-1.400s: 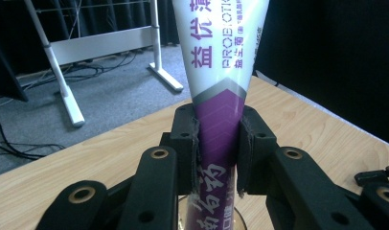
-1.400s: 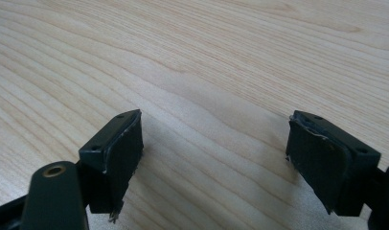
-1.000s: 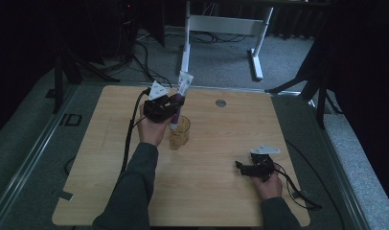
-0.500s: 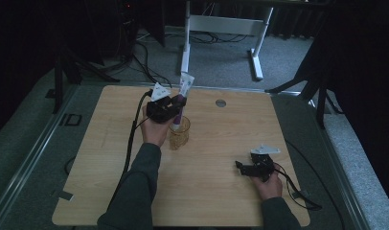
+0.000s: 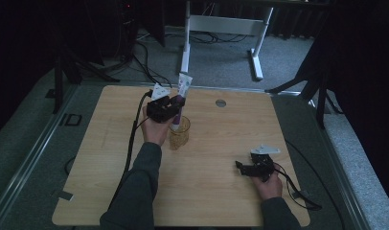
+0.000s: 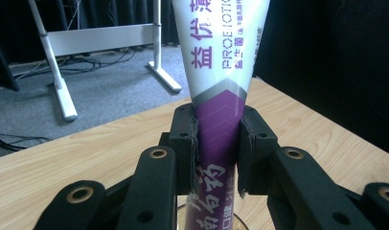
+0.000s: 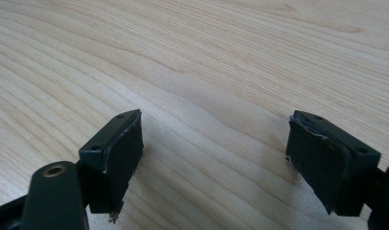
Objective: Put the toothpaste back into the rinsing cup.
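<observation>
A white and purple toothpaste tube [image 5: 182,93] stands upright with its lower end inside a clear glass cup [image 5: 179,135] near the middle of the wooden table [image 5: 111,143]. My left gripper [image 5: 172,108] is shut on the tube just above the cup's rim. In the left gripper view the jaws of my left gripper [image 6: 218,139] press on the tube [image 6: 220,62] at its purple band. At the table's right front, my right gripper [image 5: 240,168] lies low and open. The right gripper view has my right gripper [image 7: 214,153] wide apart over bare wood [image 7: 207,57], with nothing between the jaws.
A small round metal disc [image 5: 221,102] is set into the table near its far edge. Behind the table stands a white frame [image 5: 221,24], with cables on the grey floor. Black stands rise at the left [image 5: 58,76] and the right [image 5: 319,91].
</observation>
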A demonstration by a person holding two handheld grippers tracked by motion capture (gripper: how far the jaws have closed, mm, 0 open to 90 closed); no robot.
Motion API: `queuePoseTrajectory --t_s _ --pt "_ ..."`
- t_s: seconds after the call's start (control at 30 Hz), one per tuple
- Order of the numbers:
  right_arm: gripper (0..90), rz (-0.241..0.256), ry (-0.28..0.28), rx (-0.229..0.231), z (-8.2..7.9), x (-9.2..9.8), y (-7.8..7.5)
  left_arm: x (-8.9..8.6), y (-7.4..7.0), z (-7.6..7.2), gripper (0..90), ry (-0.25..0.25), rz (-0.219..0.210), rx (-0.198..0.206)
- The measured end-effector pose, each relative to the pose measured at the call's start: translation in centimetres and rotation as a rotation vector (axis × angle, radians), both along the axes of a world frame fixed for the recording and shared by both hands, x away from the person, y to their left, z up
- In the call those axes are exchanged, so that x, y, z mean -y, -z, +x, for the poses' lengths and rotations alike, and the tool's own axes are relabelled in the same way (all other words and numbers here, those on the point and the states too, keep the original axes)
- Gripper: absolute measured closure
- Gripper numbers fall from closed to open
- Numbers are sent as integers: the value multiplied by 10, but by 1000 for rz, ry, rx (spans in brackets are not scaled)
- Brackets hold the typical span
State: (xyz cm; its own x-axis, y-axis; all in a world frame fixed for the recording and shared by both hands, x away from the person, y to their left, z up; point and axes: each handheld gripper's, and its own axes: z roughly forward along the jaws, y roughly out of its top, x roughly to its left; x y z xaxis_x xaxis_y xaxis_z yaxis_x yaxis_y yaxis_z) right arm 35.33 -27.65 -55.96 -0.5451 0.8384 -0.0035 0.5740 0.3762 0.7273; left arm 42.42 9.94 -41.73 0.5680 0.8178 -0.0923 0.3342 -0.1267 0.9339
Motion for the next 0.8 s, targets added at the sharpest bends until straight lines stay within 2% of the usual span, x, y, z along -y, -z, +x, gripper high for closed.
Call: queuePoseTrajectory --t_s 0.4,0.57,0.63,0.8 --pt "201 -1 0 1 0 0 0 6 7 1 708 12 27 -18" --pt "202 0 1 0 0 0 0 10 12 -2 707 16 57 -24" --pt "202 0 0 0 0 0 0 11 19 -2 707 8 78 -45" --pt "202 0 0 0 0 0 0 9 29 -5 707 1 77 -66"
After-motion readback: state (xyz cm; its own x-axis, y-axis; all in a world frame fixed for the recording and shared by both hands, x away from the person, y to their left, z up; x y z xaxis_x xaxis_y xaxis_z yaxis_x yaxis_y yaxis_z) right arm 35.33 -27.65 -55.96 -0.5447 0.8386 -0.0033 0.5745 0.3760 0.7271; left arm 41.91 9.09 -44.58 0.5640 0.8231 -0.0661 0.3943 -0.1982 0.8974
